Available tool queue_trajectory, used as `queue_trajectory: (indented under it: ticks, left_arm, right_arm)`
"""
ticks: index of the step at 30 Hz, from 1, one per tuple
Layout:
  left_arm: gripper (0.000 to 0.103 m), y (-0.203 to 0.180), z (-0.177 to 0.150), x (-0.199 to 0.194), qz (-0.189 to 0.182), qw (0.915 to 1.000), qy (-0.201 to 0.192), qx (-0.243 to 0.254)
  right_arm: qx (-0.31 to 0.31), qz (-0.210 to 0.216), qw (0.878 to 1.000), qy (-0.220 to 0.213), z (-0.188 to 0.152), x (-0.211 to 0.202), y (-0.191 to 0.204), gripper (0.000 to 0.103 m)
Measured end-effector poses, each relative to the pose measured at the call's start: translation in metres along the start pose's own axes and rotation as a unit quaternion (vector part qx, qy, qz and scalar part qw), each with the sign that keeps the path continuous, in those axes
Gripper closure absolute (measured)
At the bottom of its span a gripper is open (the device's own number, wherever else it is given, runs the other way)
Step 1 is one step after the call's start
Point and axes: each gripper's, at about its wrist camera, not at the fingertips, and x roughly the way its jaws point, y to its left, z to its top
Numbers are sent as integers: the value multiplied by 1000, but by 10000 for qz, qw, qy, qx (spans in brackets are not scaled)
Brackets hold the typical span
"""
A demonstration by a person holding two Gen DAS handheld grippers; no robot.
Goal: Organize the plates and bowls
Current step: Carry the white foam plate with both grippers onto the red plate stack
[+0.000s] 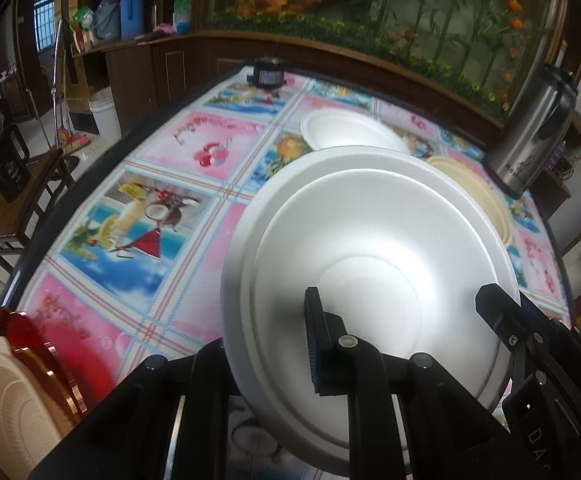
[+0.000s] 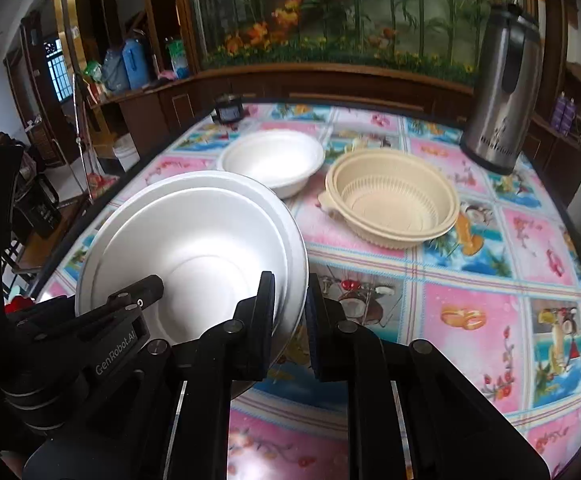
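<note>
A white foam bowl [image 2: 194,232] is held tilted above the table. My right gripper [image 2: 290,304] is shut on its right rim. The same bowl fills the left wrist view [image 1: 370,256]. My left gripper shows one finger [image 1: 318,332] over the bowl's inside; its other finger is hidden, so its grip is unclear. The right gripper's finger [image 1: 498,312] shows at the bowl's right edge. A second white foam bowl [image 2: 272,160] and a beige plastic bowl [image 2: 394,200] sit on the table beyond.
A steel thermos [image 2: 502,92] stands at the table's far right. A small dark jar [image 2: 228,110] sits at the far edge. A red tray with a beige lid [image 1: 10,392] lies at the left. The flowered tablecloth [image 2: 470,304] covers the table.
</note>
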Motion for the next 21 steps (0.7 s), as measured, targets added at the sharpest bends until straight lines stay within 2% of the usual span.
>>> queue_trajectory:
  ticks: [8, 14, 21]
  left_arm:
    - [88, 20, -9, -59, -23, 9990, -441, -55]
    - [88, 53, -21, -104, 70, 9967, -783, -205]
    - [88, 94, -37, -139, 313, 9932, -1035, -421]
  right_arm:
    - [-210, 70, 9984, -524, 1, -57, 26, 89]
    - [-555, 190, 9940, -922, -6, -99, 68, 89]
    - [-923, 452, 9883, -1126, -18, -128, 117, 89]
